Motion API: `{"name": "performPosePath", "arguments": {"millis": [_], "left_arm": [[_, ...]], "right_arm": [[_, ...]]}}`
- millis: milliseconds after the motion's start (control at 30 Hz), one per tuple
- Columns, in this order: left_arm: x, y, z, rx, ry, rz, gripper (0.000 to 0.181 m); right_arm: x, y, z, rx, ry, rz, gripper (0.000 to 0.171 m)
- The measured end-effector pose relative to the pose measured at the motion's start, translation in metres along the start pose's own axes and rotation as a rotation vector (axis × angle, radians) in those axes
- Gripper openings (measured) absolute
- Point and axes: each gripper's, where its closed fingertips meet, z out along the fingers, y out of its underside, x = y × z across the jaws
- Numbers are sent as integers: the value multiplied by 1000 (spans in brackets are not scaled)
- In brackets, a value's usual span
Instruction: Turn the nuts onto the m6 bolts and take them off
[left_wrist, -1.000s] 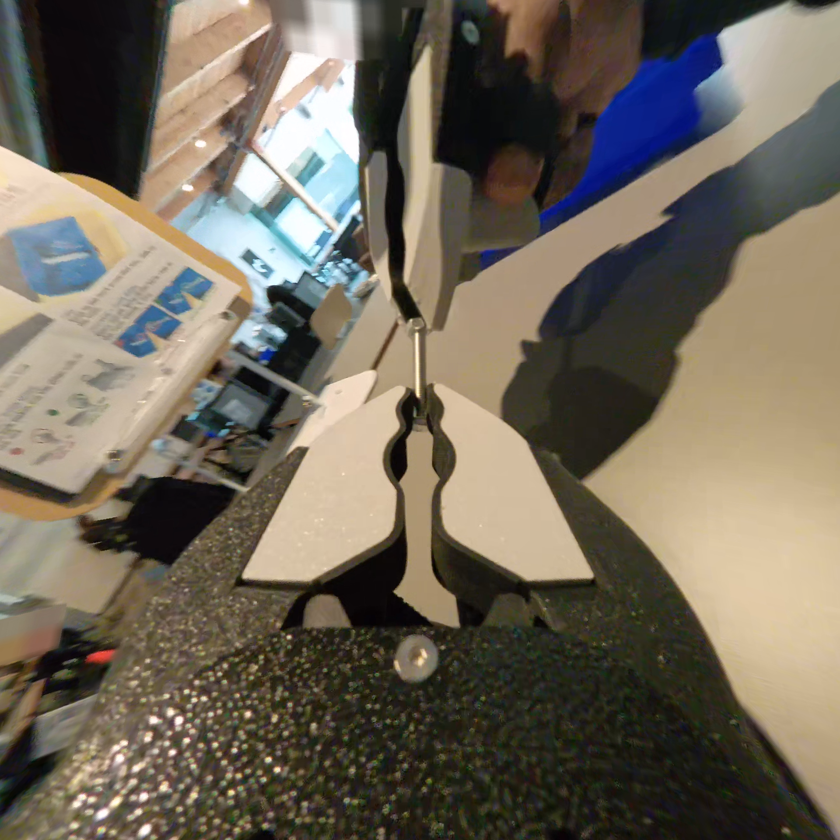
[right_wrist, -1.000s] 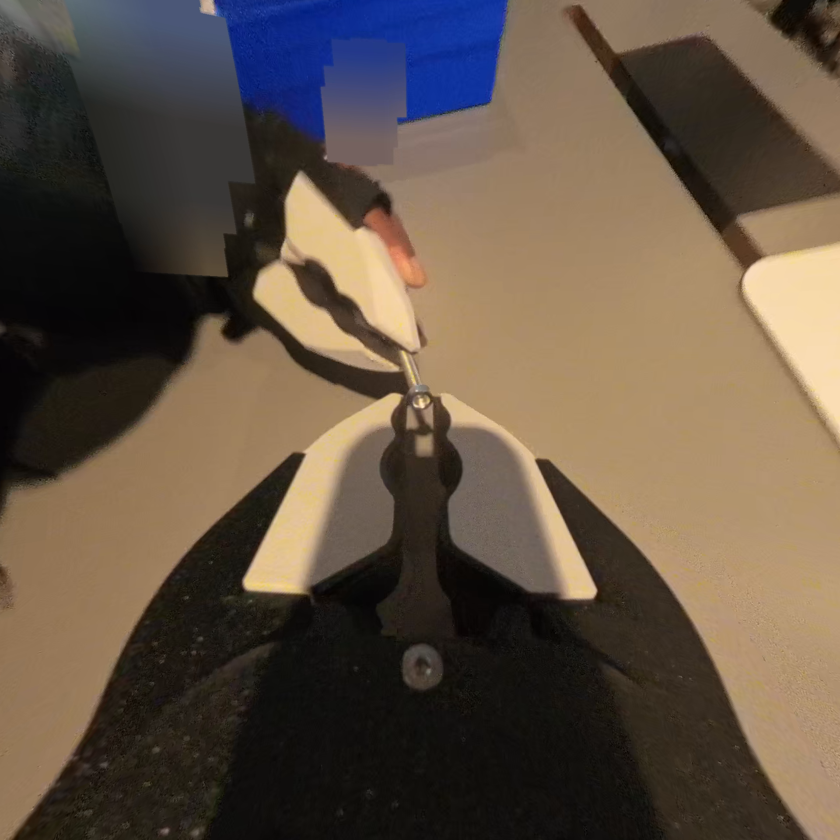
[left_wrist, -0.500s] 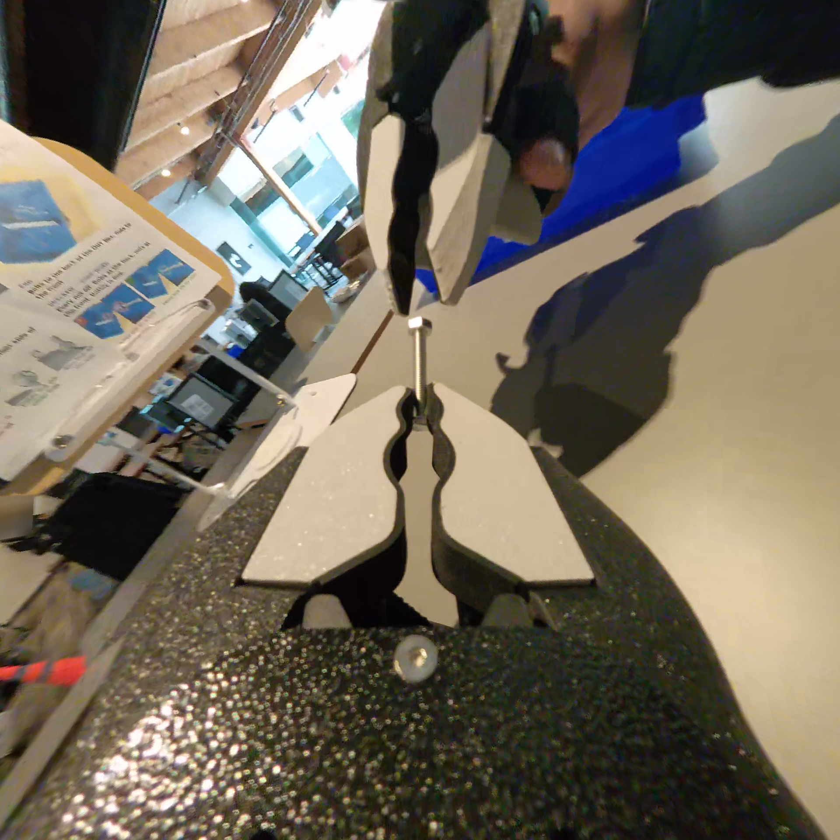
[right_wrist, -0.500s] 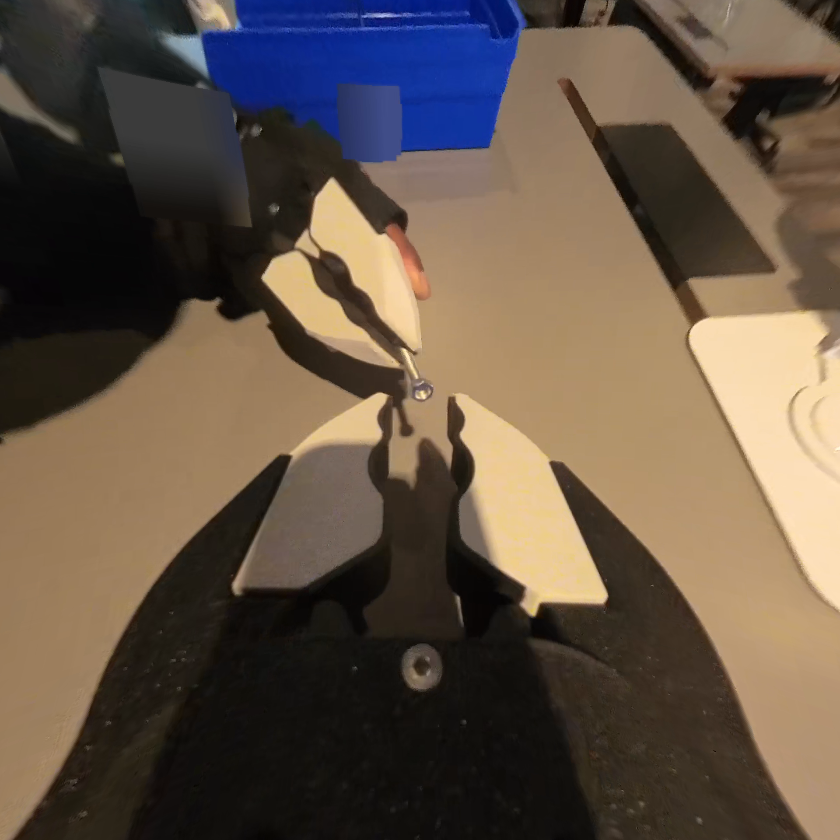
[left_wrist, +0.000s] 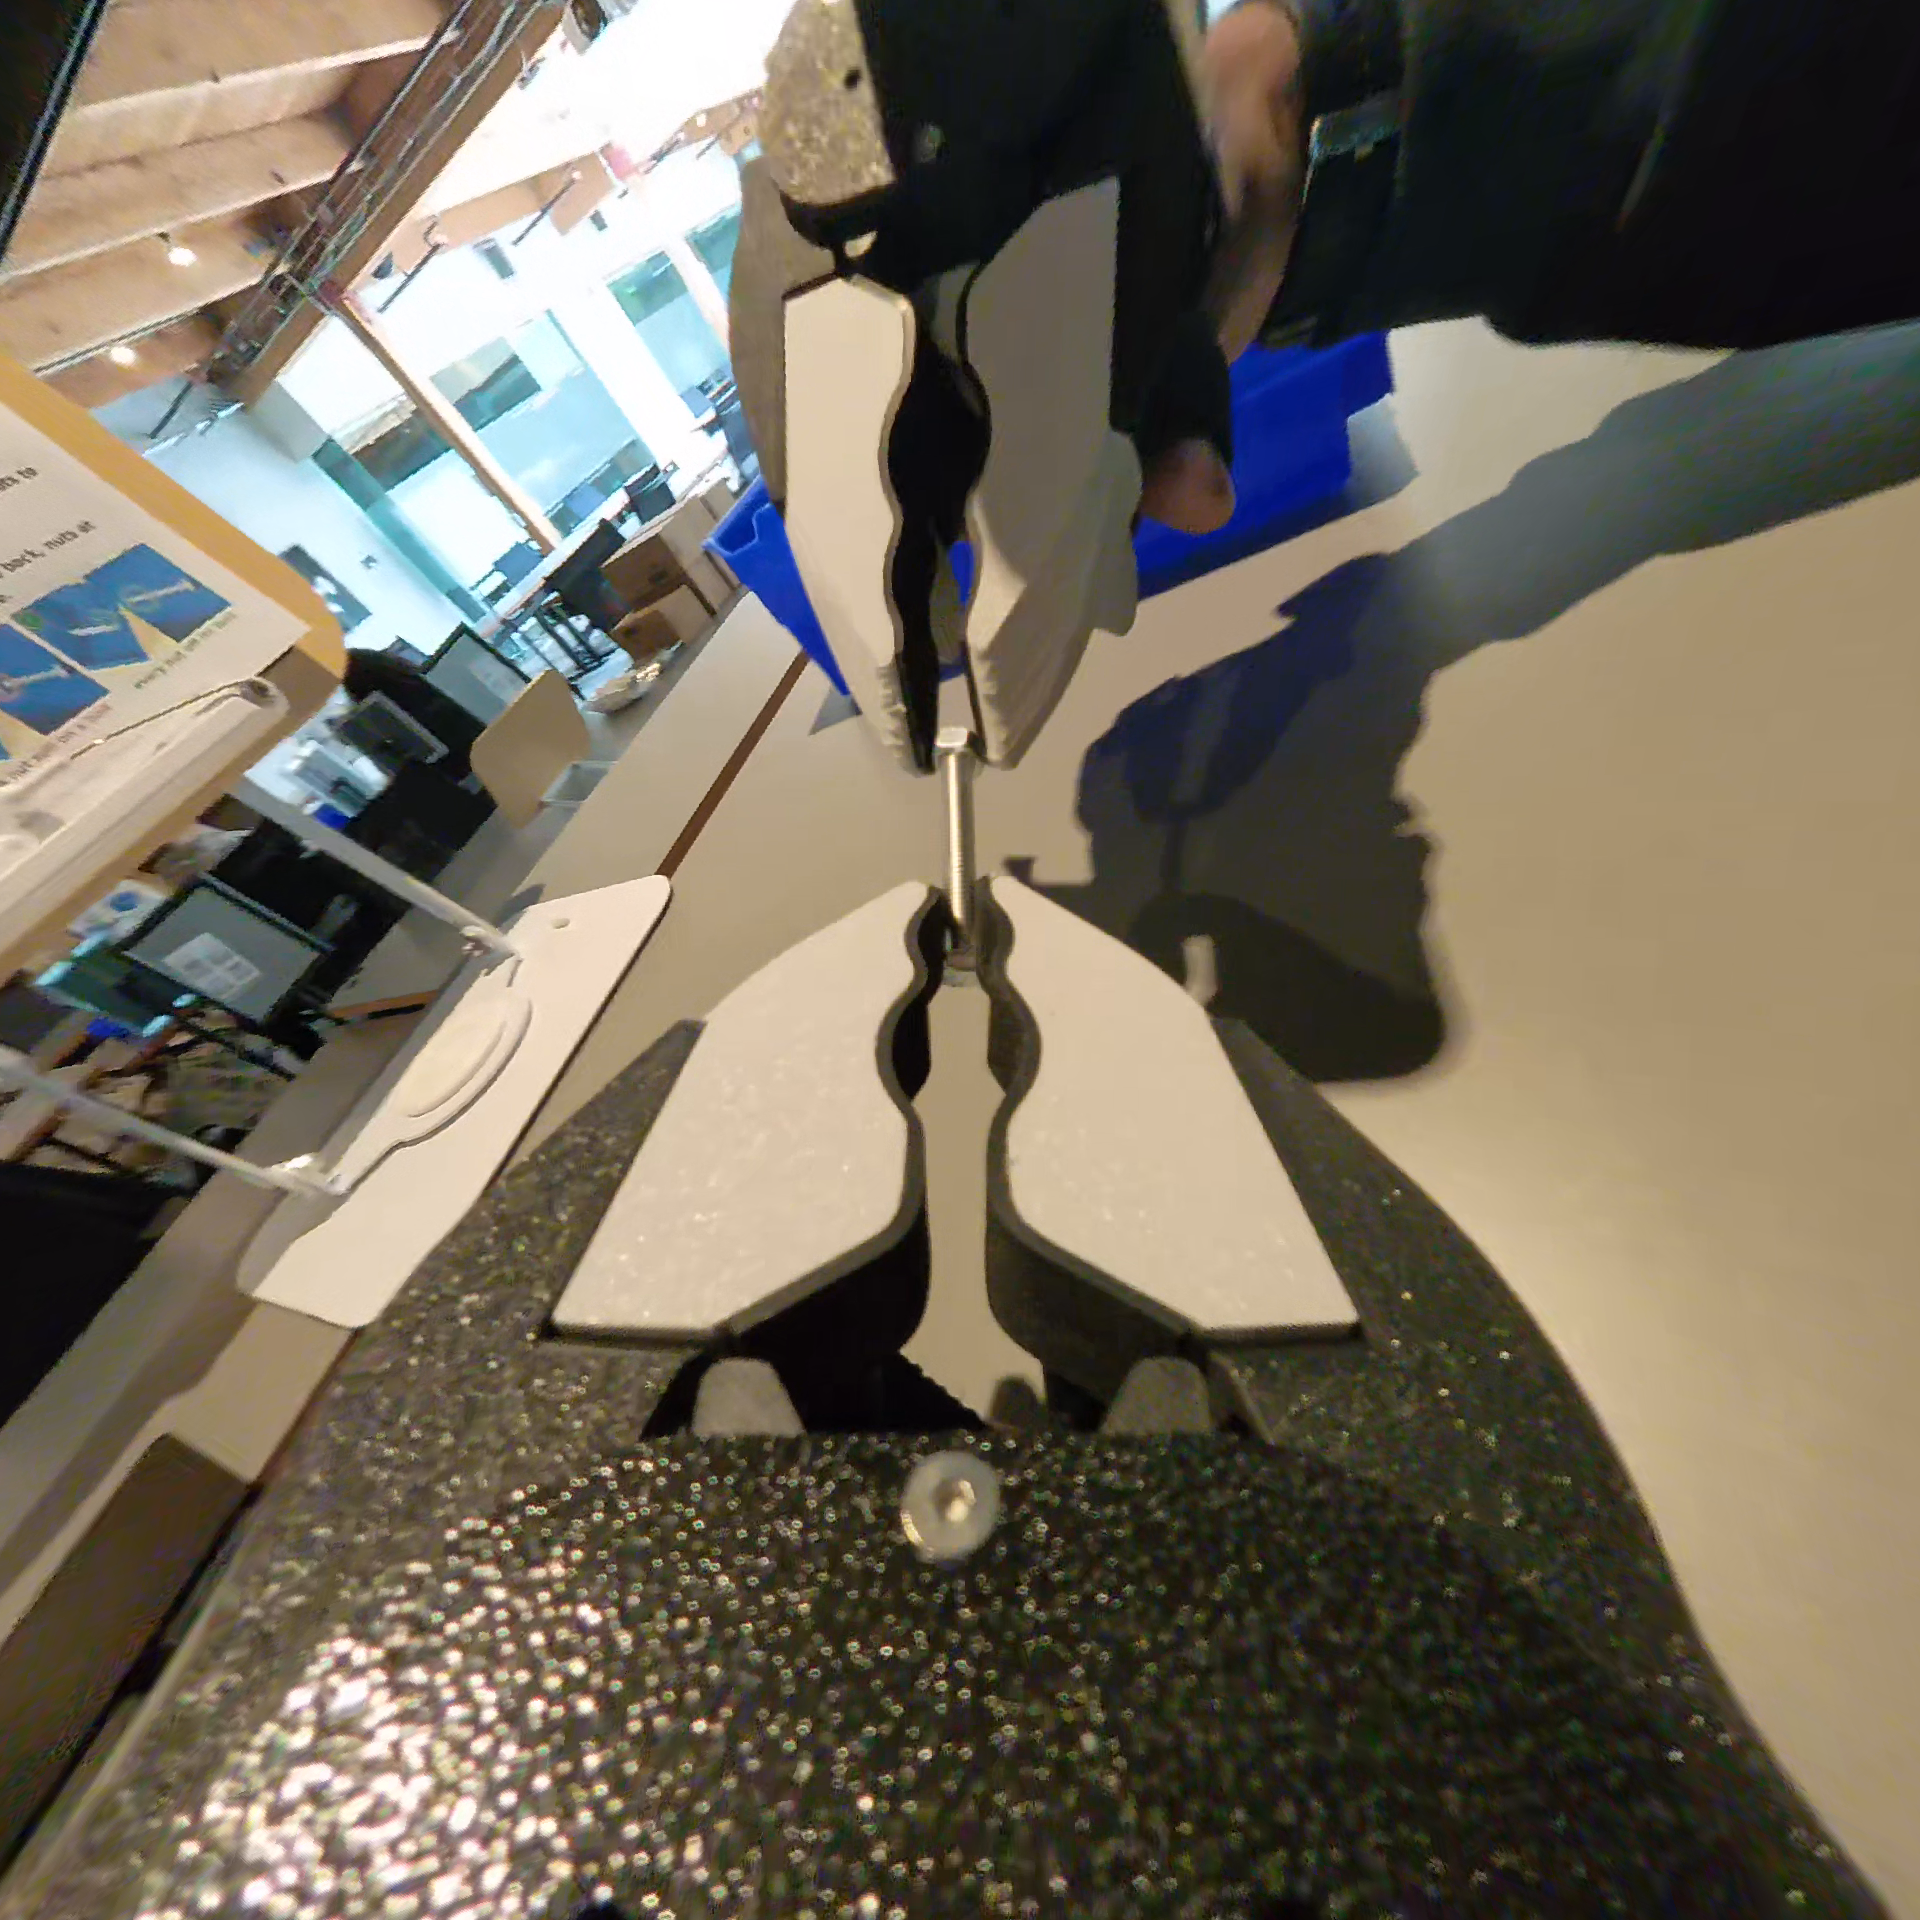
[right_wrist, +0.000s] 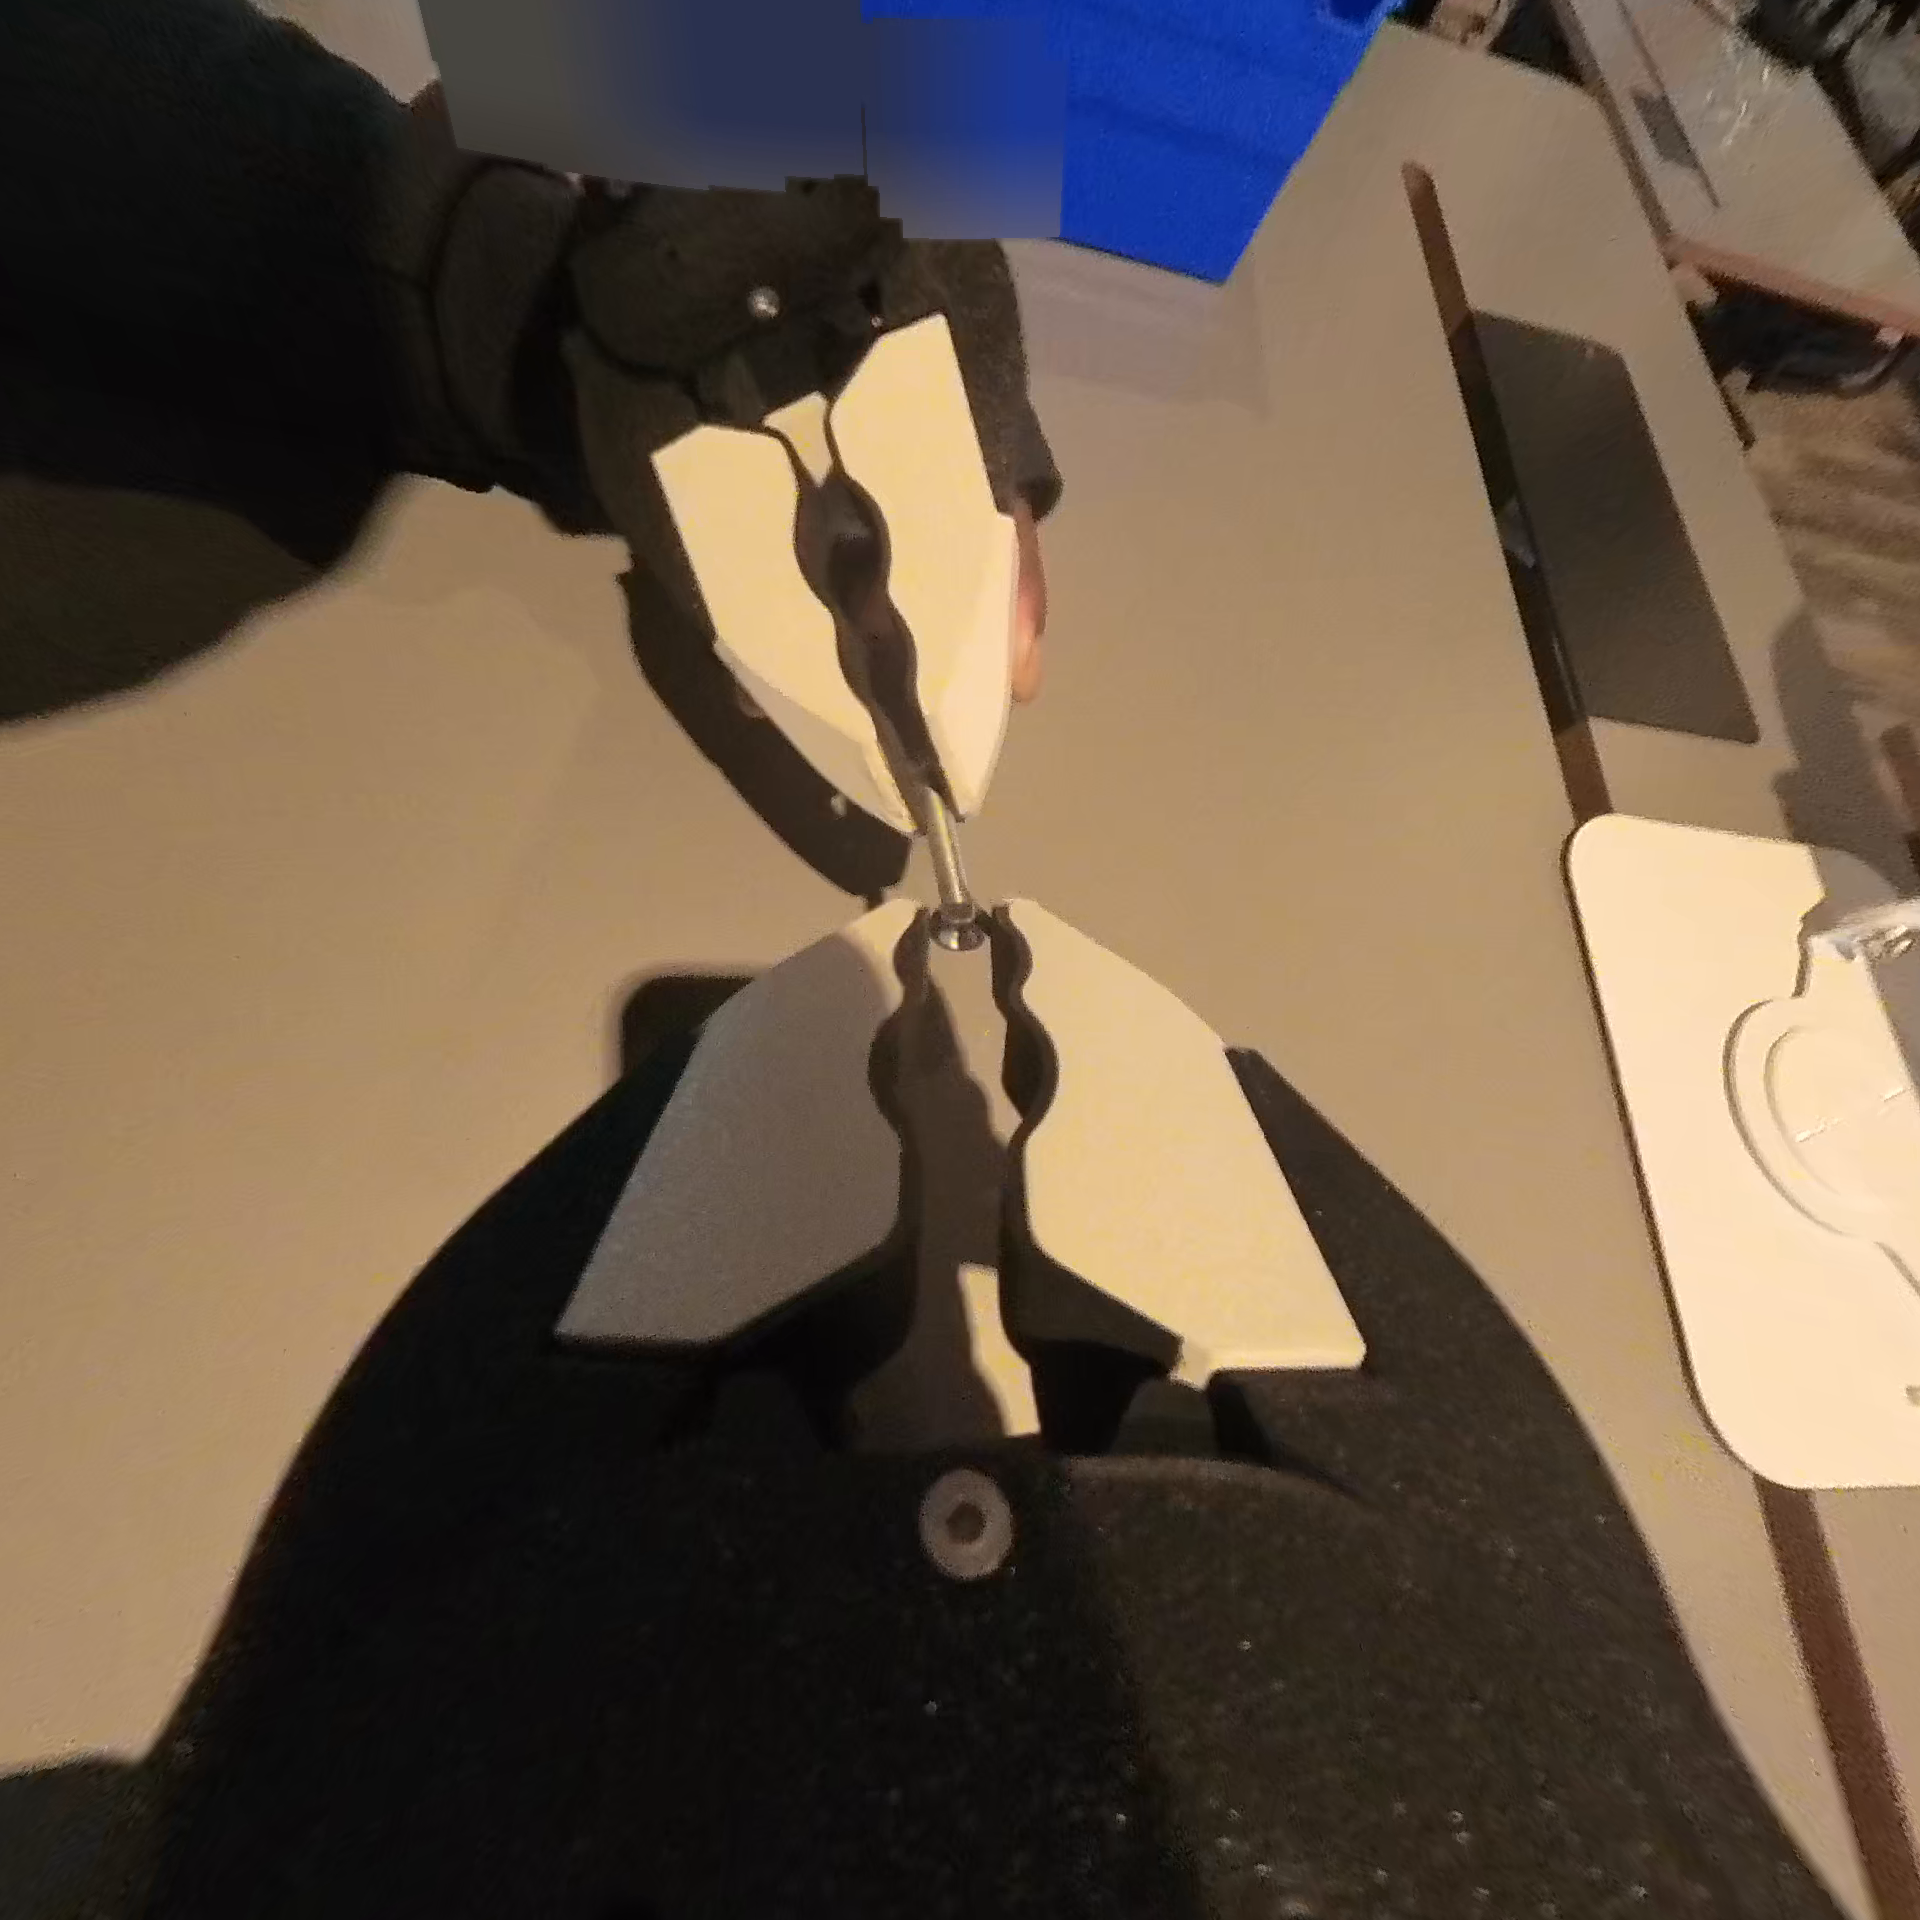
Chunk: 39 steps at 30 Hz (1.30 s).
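In the left wrist view my left gripper (left_wrist: 961, 914) is shut on the lower end of a steel M6 bolt (left_wrist: 958, 831), which points up and away from it. A hex nut (left_wrist: 954, 742) sits at the bolt's far end. My right gripper (left_wrist: 954, 761) comes down from above with its tips closed on that nut. In the right wrist view my right gripper (right_wrist: 956, 914) pinches the nut (right_wrist: 958, 925) at its tips. The bolt (right_wrist: 943, 847) runs from there into my left gripper (right_wrist: 933, 805). Both are held above the grey table (right_wrist: 312, 935).
A blue bin (right_wrist: 1174, 125) stands at the table's far side and also shows in the left wrist view (left_wrist: 1288, 436). A white board carrying a clear stand (right_wrist: 1714, 1091) lies to the right. A printed sheet on a wooden board (left_wrist: 125, 623) stands at the left. The tips of both grippers are at nearly the same place.
My right gripper let go of the nut, opened and drew back, then turned and closed on the nut again. My left gripper kept its hold on the bolt.
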Motion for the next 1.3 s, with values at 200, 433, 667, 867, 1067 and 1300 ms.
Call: {"name": "performPosePath", "arguments": {"millis": [200,433,667,867,1067,1300], "left_arm": [[0,2,1,-59,-50,153,5],[15,7,5,-148,-12,363,5],[9,7,5,-157,-75,404,6],[9,5,6,-100,-55,277,5],[3,-1,4,-15,-38,82,5],[2,-9,-4,100,71,-155,5]], "right_arm": [[-1,4,1,-5,-114,278,11],[-18,15,2,-48,-281,424,11],[-13,13,2,-17,-327,668,11],[-3,6,-1,75,-343,763,15],[4,-2,-12,115,-279,626,26],[-7,-17,-22,92,-109,113,25]]}}
